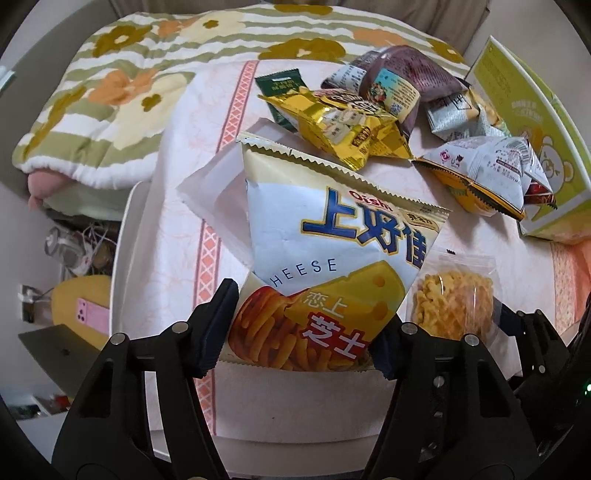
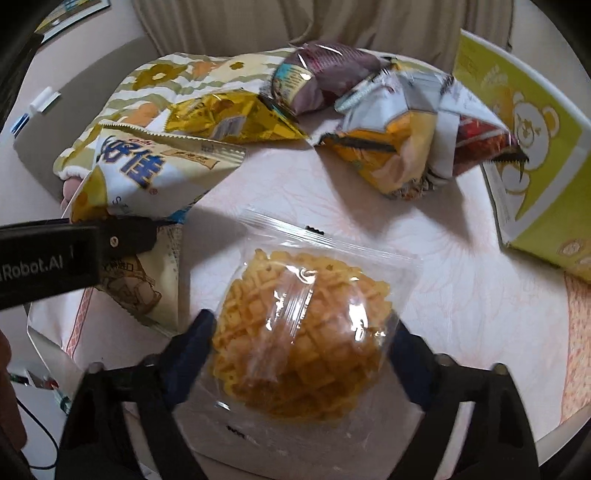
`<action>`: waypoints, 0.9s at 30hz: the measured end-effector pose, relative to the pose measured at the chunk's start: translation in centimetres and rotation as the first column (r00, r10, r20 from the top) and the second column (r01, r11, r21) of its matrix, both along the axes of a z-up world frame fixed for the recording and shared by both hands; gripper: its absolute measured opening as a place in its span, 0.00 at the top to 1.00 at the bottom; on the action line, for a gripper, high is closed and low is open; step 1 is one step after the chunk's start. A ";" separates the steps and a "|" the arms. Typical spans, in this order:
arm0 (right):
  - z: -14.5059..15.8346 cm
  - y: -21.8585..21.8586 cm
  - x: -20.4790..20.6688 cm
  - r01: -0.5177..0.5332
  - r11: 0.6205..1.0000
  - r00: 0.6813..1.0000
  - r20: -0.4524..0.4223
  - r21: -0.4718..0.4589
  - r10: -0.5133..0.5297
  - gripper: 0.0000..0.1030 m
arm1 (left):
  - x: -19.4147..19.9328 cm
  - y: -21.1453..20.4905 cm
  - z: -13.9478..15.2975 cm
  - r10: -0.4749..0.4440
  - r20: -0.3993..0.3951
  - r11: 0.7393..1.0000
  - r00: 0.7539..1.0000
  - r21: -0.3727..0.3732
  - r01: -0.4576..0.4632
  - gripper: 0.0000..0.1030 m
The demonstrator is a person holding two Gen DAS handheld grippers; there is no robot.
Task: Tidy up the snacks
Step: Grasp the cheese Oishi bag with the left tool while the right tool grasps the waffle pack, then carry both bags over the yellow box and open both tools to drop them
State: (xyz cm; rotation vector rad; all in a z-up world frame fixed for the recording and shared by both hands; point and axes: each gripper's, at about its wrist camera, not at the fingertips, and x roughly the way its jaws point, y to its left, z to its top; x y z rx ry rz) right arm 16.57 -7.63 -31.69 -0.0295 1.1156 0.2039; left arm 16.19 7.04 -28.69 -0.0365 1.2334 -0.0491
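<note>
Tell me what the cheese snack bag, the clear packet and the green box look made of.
Cheese snack bag: glossy printed plastic film, with creases and zigzag seals. Clear packet: transparent shiny plastic, glinting, the snack visible through it. Green box: probably printed cardboard, with flat, stiff panels.

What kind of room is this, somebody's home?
Probably a bedroom or living room at home. A flowered quilt lies behind a small table under a pink cloth, snack bags are piled on it, and curtains hang behind.
</note>
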 end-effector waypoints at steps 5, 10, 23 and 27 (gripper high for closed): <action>0.5 -0.8 0.1 -0.006 0.999 1.000 0.001 0.031 0.006 0.26 | -0.4 0.9 0.8 0.028 0.006 1.000 1.000 -0.014 -0.028 0.42; 2.6 -1.9 -0.1 -0.005 0.998 0.999 0.035 0.055 0.003 0.26 | -0.8 1.2 2.7 0.036 0.034 0.999 0.999 -0.023 -0.036 0.42; 14.0 -7.1 -1.7 0.046 0.988 0.972 0.222 0.148 -0.079 0.26 | -0.1 -1.4 12.3 -0.013 0.210 0.996 0.978 -0.080 0.031 0.42; 17.2 -10.0 -0.9 0.064 0.981 0.956 0.270 0.182 -0.112 0.26 | 1.1 -3.9 15.5 -0.044 0.265 0.993 0.963 -0.097 0.071 0.42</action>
